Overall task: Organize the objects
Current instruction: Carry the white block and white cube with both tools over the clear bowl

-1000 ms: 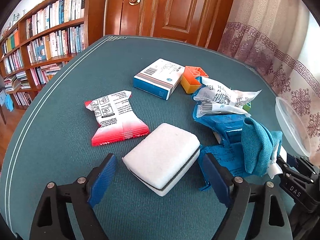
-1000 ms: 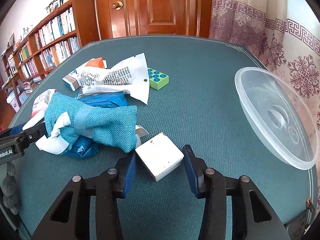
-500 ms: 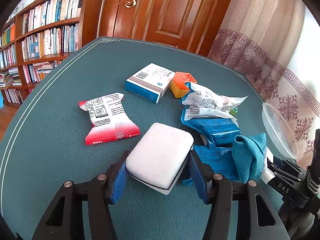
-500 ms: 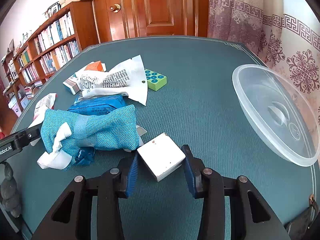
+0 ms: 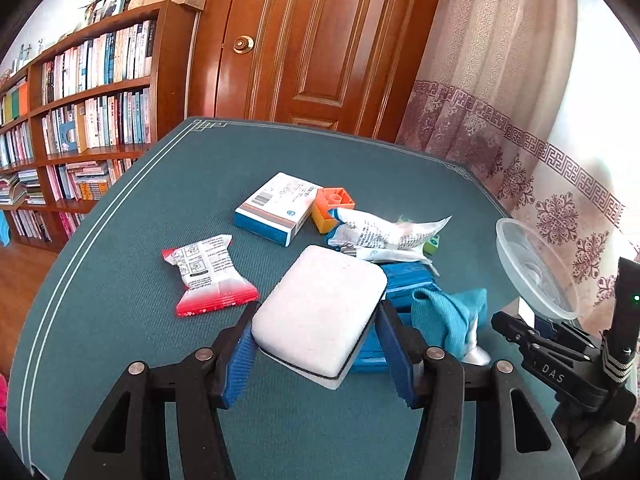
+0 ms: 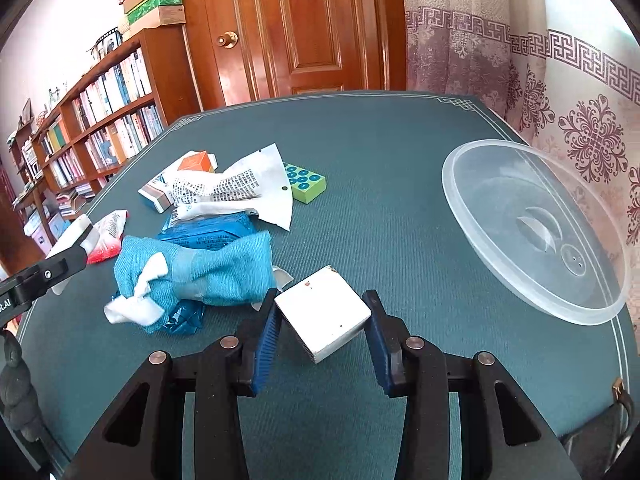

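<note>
My left gripper (image 5: 316, 344) is shut on a white sponge with a black underside (image 5: 320, 312) and holds it lifted above the green table (image 5: 140, 248). My right gripper (image 6: 322, 324) is shut on a small white block (image 6: 322, 312), raised off the table. A teal cloth (image 6: 200, 268) lies just left of the right gripper, over blue packets (image 6: 208, 230).
A red-and-white packet (image 5: 208, 276), a white-blue box (image 5: 276, 208), an orange block (image 5: 332, 208), a crumpled white wrapper (image 5: 384, 236) and a green dotted block (image 6: 304, 182) lie mid-table. A clear plastic lid (image 6: 532, 228) sits at the right edge. Bookshelf left, door behind.
The left gripper closed on the white sponge and lifted it. The right gripper closed on the white block and raised it; both views tilted upward.
</note>
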`<state>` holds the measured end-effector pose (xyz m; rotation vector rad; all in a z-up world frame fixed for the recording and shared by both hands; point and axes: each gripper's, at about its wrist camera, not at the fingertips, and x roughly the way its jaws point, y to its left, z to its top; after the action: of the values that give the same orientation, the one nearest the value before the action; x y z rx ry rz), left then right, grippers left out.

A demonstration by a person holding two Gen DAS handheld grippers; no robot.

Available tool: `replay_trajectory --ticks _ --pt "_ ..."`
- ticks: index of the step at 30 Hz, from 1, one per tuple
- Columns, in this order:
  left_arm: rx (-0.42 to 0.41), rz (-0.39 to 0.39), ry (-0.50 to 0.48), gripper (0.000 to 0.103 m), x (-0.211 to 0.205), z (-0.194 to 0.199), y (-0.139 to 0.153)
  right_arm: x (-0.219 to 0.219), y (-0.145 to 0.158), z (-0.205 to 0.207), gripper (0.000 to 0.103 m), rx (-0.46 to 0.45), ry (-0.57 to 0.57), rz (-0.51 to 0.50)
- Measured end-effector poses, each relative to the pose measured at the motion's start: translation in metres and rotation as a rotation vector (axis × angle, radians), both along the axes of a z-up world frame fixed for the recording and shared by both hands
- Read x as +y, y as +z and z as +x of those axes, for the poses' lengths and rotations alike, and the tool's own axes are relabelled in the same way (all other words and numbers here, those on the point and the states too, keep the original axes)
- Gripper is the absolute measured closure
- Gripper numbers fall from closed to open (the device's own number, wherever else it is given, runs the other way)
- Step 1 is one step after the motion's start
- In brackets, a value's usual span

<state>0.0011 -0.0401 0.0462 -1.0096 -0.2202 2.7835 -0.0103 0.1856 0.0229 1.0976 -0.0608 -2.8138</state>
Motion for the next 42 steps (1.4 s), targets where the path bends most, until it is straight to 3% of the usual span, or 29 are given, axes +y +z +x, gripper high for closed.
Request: replay_trajectory --ticks 11,22,27,31,42 --pt "0.063 -0.024 -0.136 0.043 0.057 -0.003 0.026 0.068 0.03 0.0 0.061 0.036 -0.133 0.038" --pt "0.066 -0.047 -0.246 0.043 0.123 -0.014 0.034 0.152 0.025 -0.012 0.061 0.002 -0.273 0.028" --pt "0.065 -0.065 -0.301 0.043 0.156 -0.019 0.036 0.172 0.018 -0.018 0.059 -0.014 -0.293 0.023" --pt "0.056 -0.067 -0.338 0.043 0.18 -0.026 0.037 0.183 0.017 -0.013 0.042 -0.001 -0.298 -0.006" --pt "0.026 -0.063 -0.432 0.043 0.246 -0.053 0.036 0.198 0.026 0.008 0.042 0.071 -0.321 -0.027"
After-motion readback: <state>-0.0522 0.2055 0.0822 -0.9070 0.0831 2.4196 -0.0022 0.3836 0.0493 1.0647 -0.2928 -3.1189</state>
